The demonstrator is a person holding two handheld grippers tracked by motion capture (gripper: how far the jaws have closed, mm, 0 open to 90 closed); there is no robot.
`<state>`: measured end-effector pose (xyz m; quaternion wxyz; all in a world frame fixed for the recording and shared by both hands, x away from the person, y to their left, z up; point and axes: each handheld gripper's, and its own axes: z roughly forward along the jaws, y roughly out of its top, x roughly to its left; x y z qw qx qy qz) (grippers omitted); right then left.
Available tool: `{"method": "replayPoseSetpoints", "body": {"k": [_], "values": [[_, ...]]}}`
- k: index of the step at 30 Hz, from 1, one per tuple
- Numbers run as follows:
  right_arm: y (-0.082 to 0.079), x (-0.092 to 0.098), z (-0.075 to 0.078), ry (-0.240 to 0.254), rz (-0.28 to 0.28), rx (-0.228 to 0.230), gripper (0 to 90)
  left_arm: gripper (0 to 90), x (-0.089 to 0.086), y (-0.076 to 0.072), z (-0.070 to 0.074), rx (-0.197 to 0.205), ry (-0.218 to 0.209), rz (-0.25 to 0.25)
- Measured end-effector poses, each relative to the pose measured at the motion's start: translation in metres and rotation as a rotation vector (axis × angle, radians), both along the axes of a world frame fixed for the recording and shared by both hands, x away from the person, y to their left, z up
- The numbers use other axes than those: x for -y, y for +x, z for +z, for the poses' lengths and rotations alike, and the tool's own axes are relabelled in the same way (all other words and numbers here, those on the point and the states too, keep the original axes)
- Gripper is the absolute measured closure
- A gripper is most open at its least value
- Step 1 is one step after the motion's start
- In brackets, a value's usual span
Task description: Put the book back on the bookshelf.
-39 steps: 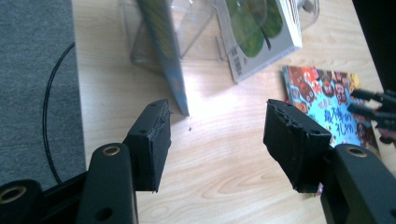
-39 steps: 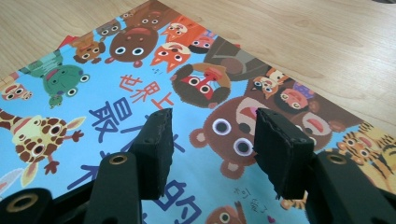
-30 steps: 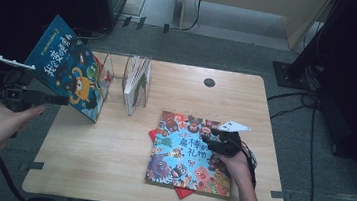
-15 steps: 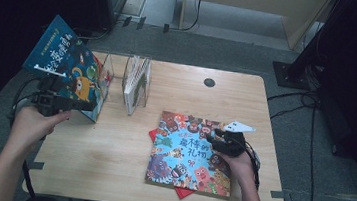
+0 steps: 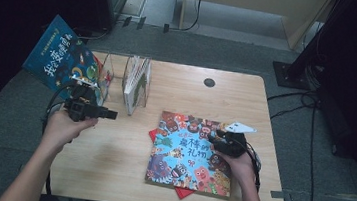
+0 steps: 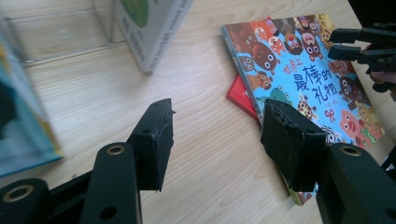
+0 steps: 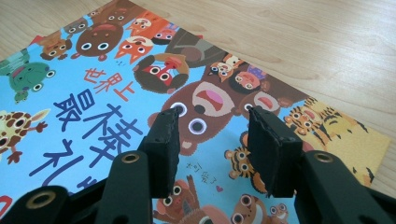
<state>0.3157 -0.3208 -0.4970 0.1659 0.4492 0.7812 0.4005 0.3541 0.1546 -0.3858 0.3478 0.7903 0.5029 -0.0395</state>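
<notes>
A colourful animal picture book (image 5: 186, 154) lies flat on the wooden table (image 5: 108, 173), on top of a red book (image 5: 153, 135). My right gripper (image 5: 213, 140) hovers over the picture book's right part (image 7: 93, 93). It is open (image 7: 212, 122), its jaws have just been closing, and nothing is between them. My left gripper (image 5: 113, 115) is over bare wood left of the books. It is open too (image 6: 215, 112), its jaws have just closed a little, and the gap is empty. The picture book (image 6: 303, 70), the red book (image 6: 240, 95) and the right gripper (image 6: 359, 44) lie ahead of it.
A blue book (image 5: 60, 58) leans tilted at the table's far left edge. Beside it stands a clear acrylic book holder (image 5: 135, 83) with a white book (image 6: 149, 28) upright in it. A dark round grommet (image 5: 209, 82) sits near the table's back edge.
My left hand and its gripper have moved right and down, from beside the blue book to over the table. The right hand has stayed on the picture book.
</notes>
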Motion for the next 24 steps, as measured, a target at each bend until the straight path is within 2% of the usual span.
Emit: {"method": "replayPoseSetpoints", "body": {"k": [4,6,9,11,15,17,21,22,23,24], "values": [[-0.001,0.002,-0.001,-0.001,-0.002,-0.003,56.1,43.8,0.015,0.007,-0.010,-0.011,-0.015,-0.028],[-0.001,0.003,-0.001,-0.003,-0.003,-0.001,56.3,43.9,0.018,0.008,-0.012,-0.012,-0.014,-0.030],[-0.004,0.007,-0.001,-0.003,-0.012,-0.006,59.6,44.4,0.028,0.010,-0.018,0.000,0.011,-0.043],[-0.005,0.010,-0.002,-0.004,-0.014,-0.007,62.3,47.4,0.032,0.010,-0.021,-0.012,0.000,-0.054],[-0.008,0.016,-0.004,-0.006,-0.030,-0.019,65.3,60.6,0.038,0.011,-0.029,-0.023,-0.004,-0.077],[-0.009,0.017,-0.004,-0.005,-0.033,-0.021,66.2,63.8,0.040,0.011,-0.031,-0.022,0.001,-0.079],[-0.015,0.026,-0.004,-0.002,-0.068,-0.022,72.9,74.7,0.046,0.013,-0.037,-0.005,-0.019,-0.090],[-0.016,0.028,-0.004,-0.004,-0.076,-0.019,74.9,79.9,0.049,0.014,-0.040,-0.005,-0.029,-0.115],[-0.016,0.028,-0.004,-0.004,-0.076,-0.019,74.9,82.7,0.049,0.014,-0.040,-0.005,-0.029,-0.115],[-0.020,0.033,-0.004,-0.019,-0.104,-0.021,79.5,87.6,0.052,0.012,-0.041,0.023,-0.035,-0.133]]}}
